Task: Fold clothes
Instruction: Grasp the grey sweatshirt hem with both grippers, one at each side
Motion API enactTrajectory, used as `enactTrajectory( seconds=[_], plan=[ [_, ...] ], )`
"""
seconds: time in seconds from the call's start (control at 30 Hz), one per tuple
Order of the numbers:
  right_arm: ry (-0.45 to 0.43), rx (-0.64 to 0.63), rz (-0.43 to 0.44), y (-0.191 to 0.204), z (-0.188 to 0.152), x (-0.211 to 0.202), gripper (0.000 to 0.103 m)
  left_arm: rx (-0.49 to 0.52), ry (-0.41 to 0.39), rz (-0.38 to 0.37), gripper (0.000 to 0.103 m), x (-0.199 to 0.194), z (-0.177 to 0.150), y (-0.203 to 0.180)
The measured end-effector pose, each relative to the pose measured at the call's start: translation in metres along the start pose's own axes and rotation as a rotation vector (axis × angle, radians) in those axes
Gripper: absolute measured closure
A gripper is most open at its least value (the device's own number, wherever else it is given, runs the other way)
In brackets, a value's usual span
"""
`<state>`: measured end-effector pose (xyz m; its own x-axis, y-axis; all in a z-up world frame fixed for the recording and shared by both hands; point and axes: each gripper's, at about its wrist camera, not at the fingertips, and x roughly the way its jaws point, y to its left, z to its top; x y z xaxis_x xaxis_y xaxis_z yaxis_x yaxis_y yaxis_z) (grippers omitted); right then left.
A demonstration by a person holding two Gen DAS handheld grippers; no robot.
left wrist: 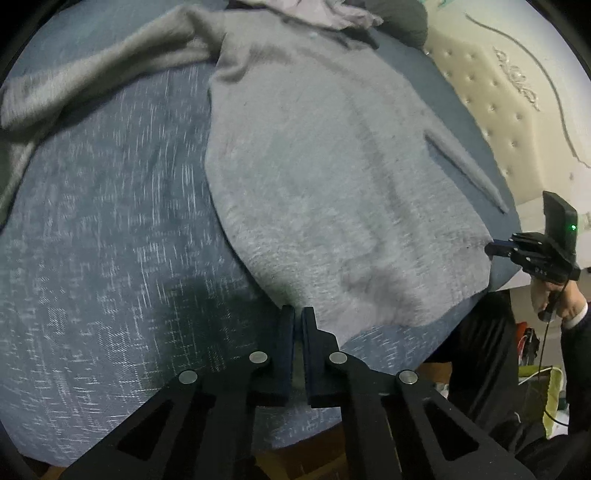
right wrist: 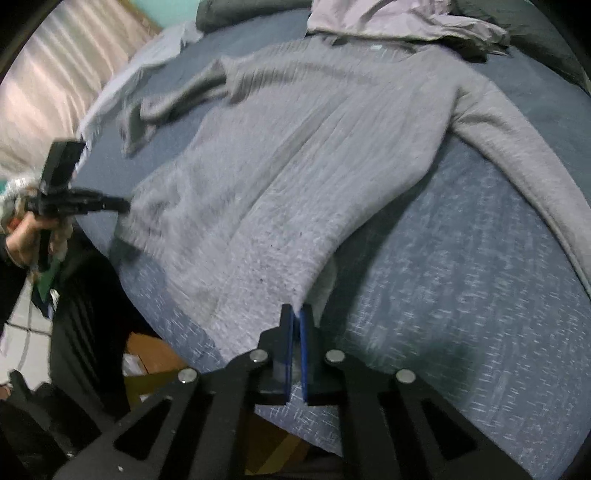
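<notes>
Left gripper: right up close, fingers pinched together on the near hem corner of the grey sweater, a sliver of fabric caught between the pads

Right gripper: same story on its side, blue-lined fingers closed tight on the other hem corner, the cloth lifting off the bed just ahead of the tips (in the left wrist view it shows at the far right edge, fingers at the hem)

Hem: stretched between the two grippers, running along the near edge of the bed

Sweater body: lies flat and face up on the blue bedspread, collar away from the cameras

Left sleeve: flung out sideways, crumpled at the cuff

Right sleeve: laid out long down the bedspread, well apart from the body at its cuff end

Person: a hand wraps each gripper's handle, dark sleeve behind

Far end: a pale lilac garment heaped just past the collar, touching it, dark bedding beside it

Beyond: a cream tufted headboard off to one side
</notes>
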<state>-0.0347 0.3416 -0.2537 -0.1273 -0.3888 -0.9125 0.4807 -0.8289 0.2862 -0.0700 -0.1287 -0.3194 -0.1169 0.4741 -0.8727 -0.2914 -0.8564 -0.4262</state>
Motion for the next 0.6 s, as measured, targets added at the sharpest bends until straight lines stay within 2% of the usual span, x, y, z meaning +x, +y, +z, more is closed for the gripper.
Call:
enactTrajectory(
  seconds=[0.27, 0.47, 0.6],
  plan=[
    [-0.048, 0.132, 0.006, -0.034, -0.004, -0.020, 0.101, 0.047, -0.071, -0.033, 0.099, -0.048, 0.009, -0.017],
    [-0.085, 0.229, 0.015, -0.059, -0.007, -0.034, 0.101, 0.054, -0.048, -0.038, 0.099, -0.030, 0.019, -0.025],
    [-0.120, 0.242, 0.079, -0.058, 0.001, -0.030, 0.100, 0.025, -0.049, -0.029, 0.099, -0.017, 0.024, -0.019]
  ],
)
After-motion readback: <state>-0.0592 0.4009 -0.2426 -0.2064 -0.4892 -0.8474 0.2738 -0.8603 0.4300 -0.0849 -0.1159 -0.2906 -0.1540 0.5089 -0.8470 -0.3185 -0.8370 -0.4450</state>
